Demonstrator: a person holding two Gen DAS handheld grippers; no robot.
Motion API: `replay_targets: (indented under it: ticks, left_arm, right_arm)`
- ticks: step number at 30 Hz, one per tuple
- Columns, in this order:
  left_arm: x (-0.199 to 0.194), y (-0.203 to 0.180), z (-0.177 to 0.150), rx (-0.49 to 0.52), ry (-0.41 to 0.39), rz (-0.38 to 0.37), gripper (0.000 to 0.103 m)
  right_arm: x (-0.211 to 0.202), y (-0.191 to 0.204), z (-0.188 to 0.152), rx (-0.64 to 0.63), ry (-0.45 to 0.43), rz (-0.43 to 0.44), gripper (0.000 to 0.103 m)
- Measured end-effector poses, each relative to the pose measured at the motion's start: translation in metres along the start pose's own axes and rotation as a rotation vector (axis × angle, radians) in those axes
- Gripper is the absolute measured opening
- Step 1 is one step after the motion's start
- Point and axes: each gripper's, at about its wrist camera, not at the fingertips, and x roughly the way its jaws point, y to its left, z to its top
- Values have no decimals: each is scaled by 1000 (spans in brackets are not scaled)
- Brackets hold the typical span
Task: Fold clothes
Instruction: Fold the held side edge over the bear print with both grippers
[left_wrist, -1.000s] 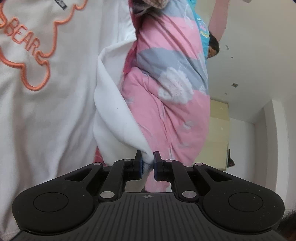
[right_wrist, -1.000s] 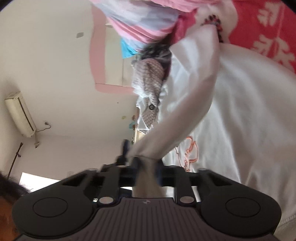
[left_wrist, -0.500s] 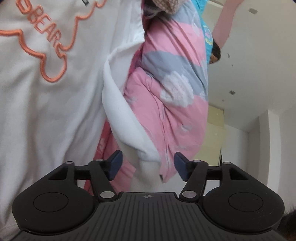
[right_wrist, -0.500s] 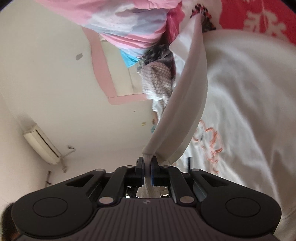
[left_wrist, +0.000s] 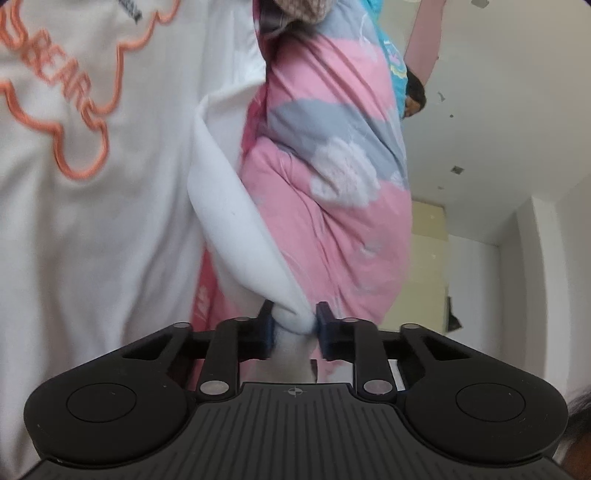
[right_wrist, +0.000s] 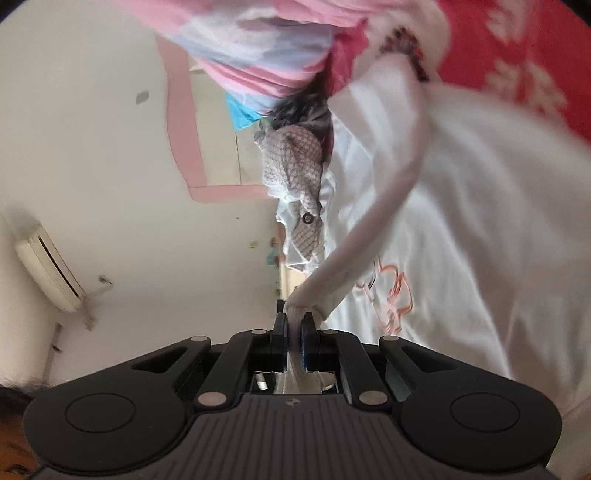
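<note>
Left gripper (left_wrist: 294, 325): fingers closing, a bunched fold of the white sweatshirt (left_wrist: 92, 221) between the blue pads, and the pads press on it. The fold runs up from the fingers as a loose flap, and the body of the sweatshirt fills the left of the left wrist view, with an orange bear outline (left_wrist: 74, 110) and blurred lettering on it. Right gripper (right_wrist: 293, 328): fingers narrow, clamped on the ribbed cuff of the sweatshirt's sleeve (right_wrist: 373, 221); the sleeve rises from the fingers as a taut band toward the top of the frame, the rest of the garment spread on the right over a red floral bedsheet (right_wrist: 517, 55). Pink and grey floral quilt (left_wrist: 332, 166) sits just beside the sweatshirt, touching the held flap in the left view. A grey checked garment (right_wrist: 295, 177) with a button lies bunched at the quilt's edge. Wall air conditioner (right_wrist: 48, 273) visible on the left of the right view. Both views are motion-blurred.
</note>
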Motion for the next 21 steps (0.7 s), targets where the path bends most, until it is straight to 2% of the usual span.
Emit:
replay_targets:
  ticks: [2, 4, 6, 8, 10, 13, 14, 16, 17, 19, 21]
  left_arm:
    - [-5, -15, 1, 68, -18, 6, 13]
    - [-13, -36, -3, 184, -37, 7, 11]
    - [-24, -51, -12, 291, -50, 30, 11]
    - [-34, -51, -20, 320, -48, 63, 10]
    - [-43, -41, -28, 324, -36, 123, 9]
    - [-48, -19, -42, 353, -17, 266, 8]
    - [-48, -12, -47, 367, -10, 315, 8]
    - [-49, -2, -52, 368, -8, 355, 8]
    - [-51, -2, -53, 367, -22, 355, 8]
    - [-58, -14, -52, 391, -78, 304, 8]
    - [-62, -31, -54, 449, -118, 250, 8]
  right_arm:
    - [5, 18, 0, -88, 25, -12, 8]
    - [10, 34, -5, -179, 73, -48, 8]
    - [15, 40, -12, -232, 130, -123, 8]
    - [19, 34, -19, -248, 189, -224, 8]
    - [20, 21, -26, -240, 227, -319, 8]
    - [25, 9, -33, -252, 266, -437, 8]
    - [29, 10, -35, -266, 271, -456, 8]
    - [35, 22, -38, -313, 279, -449, 8]
    - [37, 32, -40, -351, 283, -428, 8]
    - [41, 54, -41, -431, 298, -393, 8]
    - [42, 60, -37, -460, 332, -417, 8]
